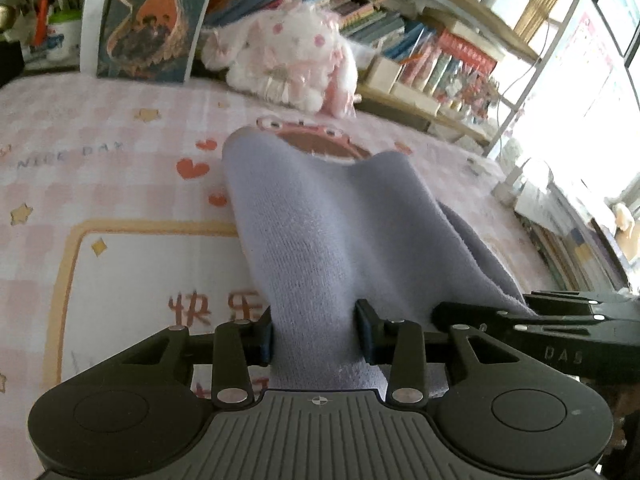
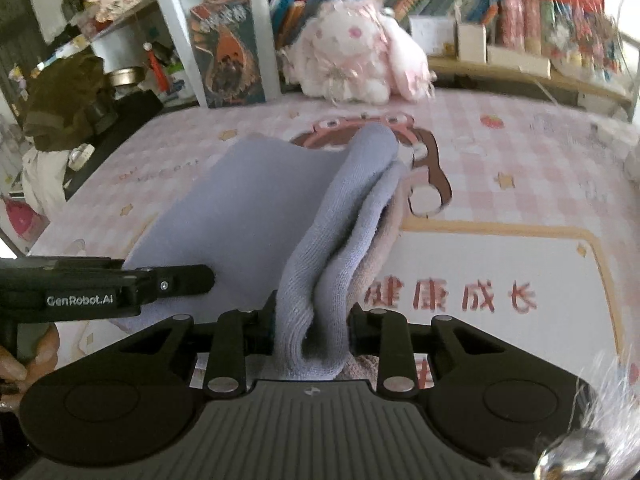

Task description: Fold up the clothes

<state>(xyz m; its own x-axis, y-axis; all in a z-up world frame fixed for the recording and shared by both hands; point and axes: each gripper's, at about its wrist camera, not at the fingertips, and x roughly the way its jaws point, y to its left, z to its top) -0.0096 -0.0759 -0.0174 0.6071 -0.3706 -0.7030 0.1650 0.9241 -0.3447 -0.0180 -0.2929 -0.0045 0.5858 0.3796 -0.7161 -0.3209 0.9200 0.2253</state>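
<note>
A lavender knit garment lies on a pink checked sheet and rises toward both grippers. My left gripper is shut on its near edge, the cloth bunched between the fingers. In the right wrist view the same garment shows a flat panel on the left and a doubled ridge running to my right gripper, which is shut on that fold. The right gripper shows at the right of the left wrist view, close beside the left one. The left gripper enters the right wrist view from the left, touching the cloth.
A white and pink plush toy sits at the far edge of the sheet, by a dark picture book and bookshelves. A hand grips the left tool's handle. Bright window at the right.
</note>
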